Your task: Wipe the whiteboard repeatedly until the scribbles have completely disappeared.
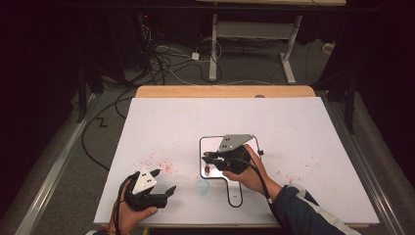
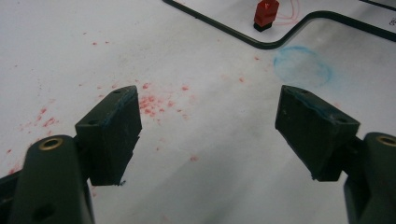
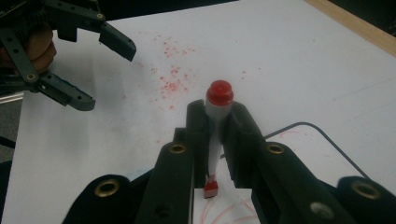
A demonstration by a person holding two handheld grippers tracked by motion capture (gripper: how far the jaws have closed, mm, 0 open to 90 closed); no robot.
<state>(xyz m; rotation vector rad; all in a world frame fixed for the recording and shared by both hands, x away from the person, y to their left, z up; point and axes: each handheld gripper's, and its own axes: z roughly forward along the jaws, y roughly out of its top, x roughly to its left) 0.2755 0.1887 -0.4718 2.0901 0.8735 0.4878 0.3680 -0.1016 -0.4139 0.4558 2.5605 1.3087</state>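
A small whiteboard (image 1: 215, 145) with a black rim and a handle lies on the white table cover. My right gripper (image 1: 209, 160) hovers over its near left part, shut on a red marker (image 3: 215, 126). The marker stands nearly upright between the jaws, with its red butt end up and its lower red end (image 3: 211, 189) at the board, beside faint red strokes. From the left gripper view that lower end (image 2: 265, 14) appears just inside the board's rim (image 2: 224, 30). My left gripper (image 1: 165, 180) (image 2: 210, 126) is open over the cover at the near left, holding nothing, and it also appears in the right gripper view (image 3: 107, 77).
Red specks (image 1: 159, 161) dot the cover left of the board, and a blue smudge (image 1: 201, 186) sits by the board's handle (image 1: 235, 195). The table's wooden far edge (image 1: 225, 91) borders a floor with cables and another table's legs.
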